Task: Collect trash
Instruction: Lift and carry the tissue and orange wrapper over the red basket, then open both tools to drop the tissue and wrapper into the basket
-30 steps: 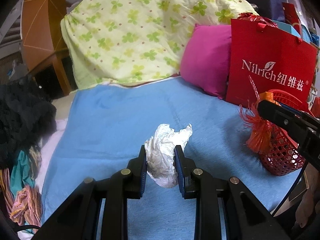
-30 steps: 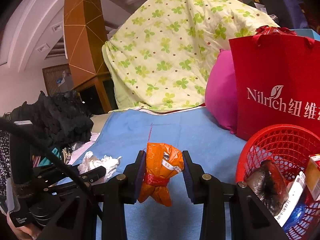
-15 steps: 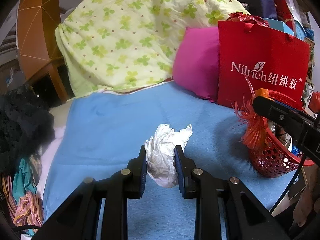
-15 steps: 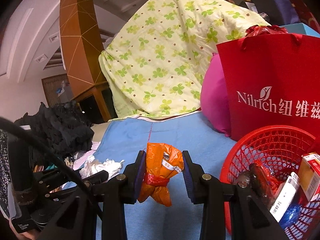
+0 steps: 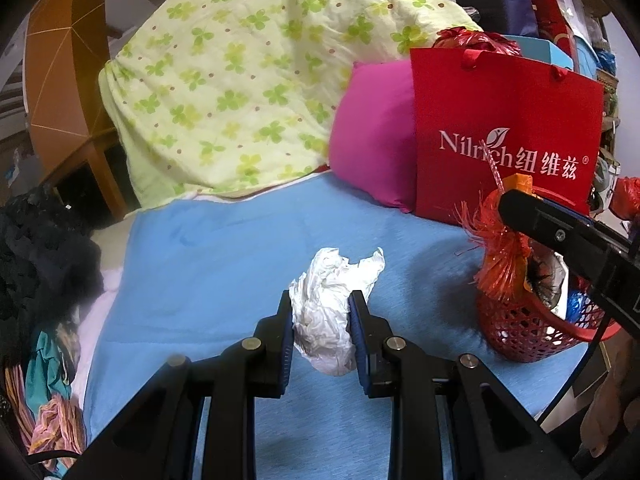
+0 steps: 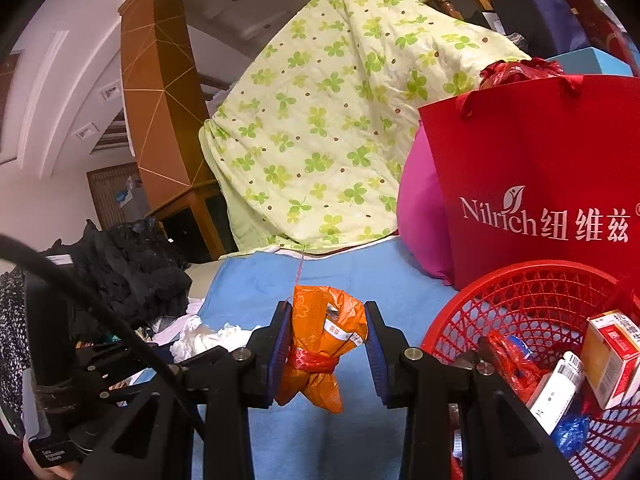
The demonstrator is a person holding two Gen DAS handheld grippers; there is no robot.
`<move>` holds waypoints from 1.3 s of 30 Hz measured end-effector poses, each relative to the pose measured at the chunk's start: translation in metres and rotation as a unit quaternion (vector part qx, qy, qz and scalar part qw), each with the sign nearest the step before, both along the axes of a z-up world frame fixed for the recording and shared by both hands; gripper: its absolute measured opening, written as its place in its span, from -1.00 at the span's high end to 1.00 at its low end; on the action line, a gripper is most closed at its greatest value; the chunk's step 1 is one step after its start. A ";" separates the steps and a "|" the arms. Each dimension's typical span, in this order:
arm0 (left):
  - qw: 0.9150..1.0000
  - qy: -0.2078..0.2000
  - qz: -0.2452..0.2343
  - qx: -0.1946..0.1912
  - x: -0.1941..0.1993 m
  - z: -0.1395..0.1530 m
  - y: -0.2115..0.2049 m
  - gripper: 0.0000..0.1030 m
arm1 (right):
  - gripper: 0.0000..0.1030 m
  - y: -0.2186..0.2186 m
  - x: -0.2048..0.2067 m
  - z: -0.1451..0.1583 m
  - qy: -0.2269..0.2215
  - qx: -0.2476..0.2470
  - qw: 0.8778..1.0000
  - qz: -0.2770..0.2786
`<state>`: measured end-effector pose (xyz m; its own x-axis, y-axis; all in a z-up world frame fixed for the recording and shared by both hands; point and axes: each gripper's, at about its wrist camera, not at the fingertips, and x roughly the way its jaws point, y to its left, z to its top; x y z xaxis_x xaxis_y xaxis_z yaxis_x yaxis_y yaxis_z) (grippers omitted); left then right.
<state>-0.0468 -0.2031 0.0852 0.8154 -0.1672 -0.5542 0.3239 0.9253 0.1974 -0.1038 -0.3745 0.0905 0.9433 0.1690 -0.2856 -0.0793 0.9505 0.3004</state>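
Right wrist view: right gripper squeezes an orange bag; red basket sits just right, probably nearest this hand. Left gripper pinches white paper.

Both views are fisheye cameras riding close behind their own gripper fingers, looking forward and slightly down across the blue bedsheet. The left wrist view tilts down more steeply. Both share the clover-print green quilt, the red paper gift bag and the red plastic mesh basket.
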 end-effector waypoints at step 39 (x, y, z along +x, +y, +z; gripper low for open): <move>0.971 0.042 -0.229 -0.059 -0.009 0.005 -0.157 -0.22 | 0.14 -0.159 -0.051 -0.015 0.006 0.160 0.968 -0.195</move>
<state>-0.0562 -0.3603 0.0905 0.5925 -0.5679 -0.5713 0.7177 0.6943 0.0540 -0.1549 -0.5337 0.0755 0.9502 -0.1176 -0.2887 0.2718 0.7663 0.5822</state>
